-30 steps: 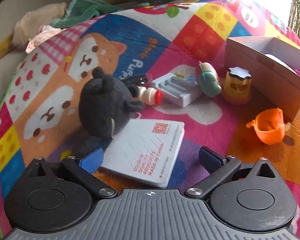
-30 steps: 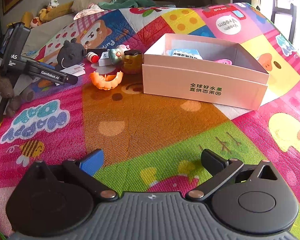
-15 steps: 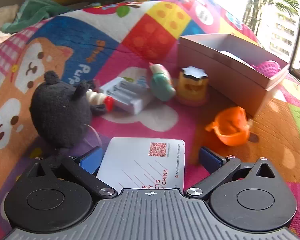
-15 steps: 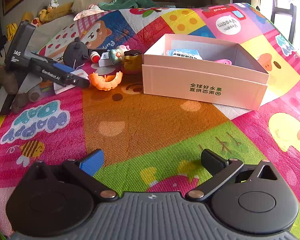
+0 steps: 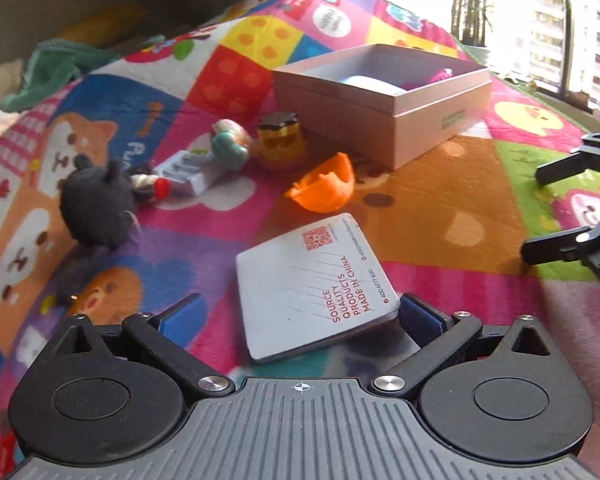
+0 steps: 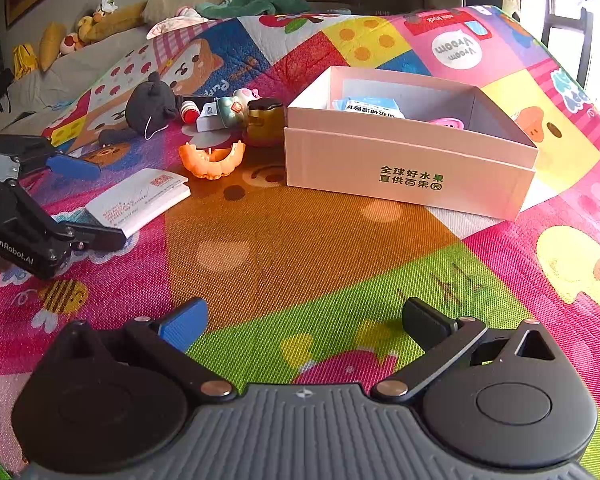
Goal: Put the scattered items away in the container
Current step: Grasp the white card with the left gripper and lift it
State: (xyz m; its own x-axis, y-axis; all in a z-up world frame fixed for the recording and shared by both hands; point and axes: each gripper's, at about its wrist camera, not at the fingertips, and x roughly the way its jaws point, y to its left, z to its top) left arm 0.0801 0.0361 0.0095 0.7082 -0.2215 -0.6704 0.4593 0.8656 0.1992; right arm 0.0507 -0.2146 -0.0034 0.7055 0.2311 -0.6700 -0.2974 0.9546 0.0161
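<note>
Left tool: your left tool [image 5: 300,316] is spread wide over the play mat [image 5: 440,216]; its right finger touches the near right corner of the white card pack [image 5: 314,284], its left finger is clear of it, so nothing is gripped. In the right wrist view the same tool [image 6: 86,204] sits at 9 o'clock with the pack between its fingers.
Right tool: your right tool [image 6: 300,320] is also spread wide, holding nothing, low over the green and orange patches of the mat.
White card pack: flat on the mat, tilted, red print and a QR code facing up; in the right wrist view [image 6: 138,200] it lies at 10 o'clock from your right tool.
Container: the pink cardboard box [image 6: 408,172] stands open at 1 o'clock of the right wrist view, green characters on its front wall. A blue-and-white packet [image 6: 368,106] and a pink item [image 6: 446,123] lie inside.
Orange shell: an orange plastic piece [image 5: 324,188] lies just beyond the pack, between it and the box.
Other scattered items: at 11 o'clock of the left wrist view, a black plush toy [image 5: 96,204], a small red-capped bottle [image 5: 150,186], a white battery pack [image 5: 190,170], a teal figurine [image 5: 230,144] and a yellow dark-lidded jar [image 5: 280,142], the jar near the box's left corner.
</note>
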